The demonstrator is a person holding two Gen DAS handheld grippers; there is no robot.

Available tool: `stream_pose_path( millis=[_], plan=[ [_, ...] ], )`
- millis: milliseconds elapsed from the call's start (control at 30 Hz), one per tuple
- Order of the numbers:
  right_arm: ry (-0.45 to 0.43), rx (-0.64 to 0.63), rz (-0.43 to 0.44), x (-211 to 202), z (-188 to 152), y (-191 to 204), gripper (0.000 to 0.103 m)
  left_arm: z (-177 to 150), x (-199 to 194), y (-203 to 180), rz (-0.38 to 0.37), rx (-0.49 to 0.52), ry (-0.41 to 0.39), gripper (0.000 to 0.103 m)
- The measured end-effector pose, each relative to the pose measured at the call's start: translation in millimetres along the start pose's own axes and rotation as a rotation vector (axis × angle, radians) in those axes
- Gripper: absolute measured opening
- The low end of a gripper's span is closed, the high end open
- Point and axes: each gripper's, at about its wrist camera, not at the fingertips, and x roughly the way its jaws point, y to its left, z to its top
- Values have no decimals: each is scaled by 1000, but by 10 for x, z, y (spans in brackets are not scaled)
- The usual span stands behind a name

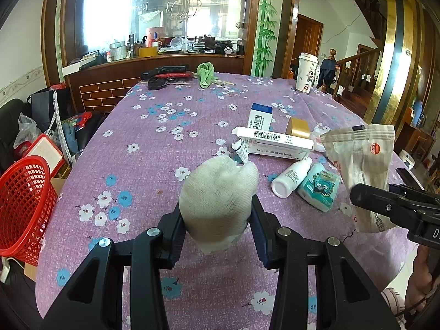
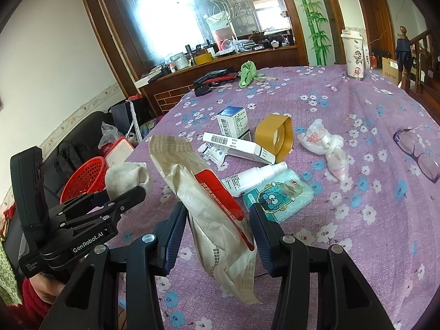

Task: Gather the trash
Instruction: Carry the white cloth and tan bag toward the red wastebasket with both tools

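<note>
My left gripper (image 1: 217, 214) is shut on a crumpled white cloth wad (image 1: 217, 192), held above the purple flowered tablecloth (image 1: 143, 151). My right gripper (image 2: 218, 220) is shut on a crinkled beige and red paper pouch (image 2: 203, 189), which stands tilted between the pads. In the left wrist view, that pouch (image 1: 360, 162) and the right gripper (image 1: 390, 206) show at the right edge. From the right wrist, the left gripper (image 2: 121, 195) and its cloth wad (image 2: 123, 177) sit at the left. A red mesh basket (image 1: 22, 206) stands beyond the table's left edge.
On the table lie a white spray bottle (image 2: 253, 177), a teal tissue pack (image 2: 277, 195), white medicine boxes (image 2: 236, 145), a tape roll (image 2: 275, 137), a knotted plastic bag (image 2: 327, 145), glasses (image 2: 418, 154), a green rag (image 2: 247, 74) and a paper cup (image 2: 354, 55).
</note>
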Motion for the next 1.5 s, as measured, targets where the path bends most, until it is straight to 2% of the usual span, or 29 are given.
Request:
stream_pose_path(
  millis=[367, 600, 700, 900, 1233, 1433, 1500],
  plan=[
    [13, 11, 13, 40, 28, 12, 51, 16, -27, 90, 18, -24, -6, 41],
    [36, -24, -2, 173, 146, 167, 51, 43, -107, 391, 20, -109, -15, 41],
    [53, -29, 13, 287, 163, 252, 51, 46, -167, 497, 51, -122, -37, 41],
    [114, 28, 65, 467, 109, 250, 51, -10, -196, 630, 61, -144, -30, 41],
    [92, -3, 38, 352, 78, 242, 51, -41, -261, 439, 46, -105, -36, 41],
    [117, 9, 21, 431, -49, 138, 51, -23, -174, 368, 12, -110, -11, 41],
    [112, 17, 10, 458, -78, 95, 51, -36, -151, 326, 33, -89, -17, 41]
  ],
)
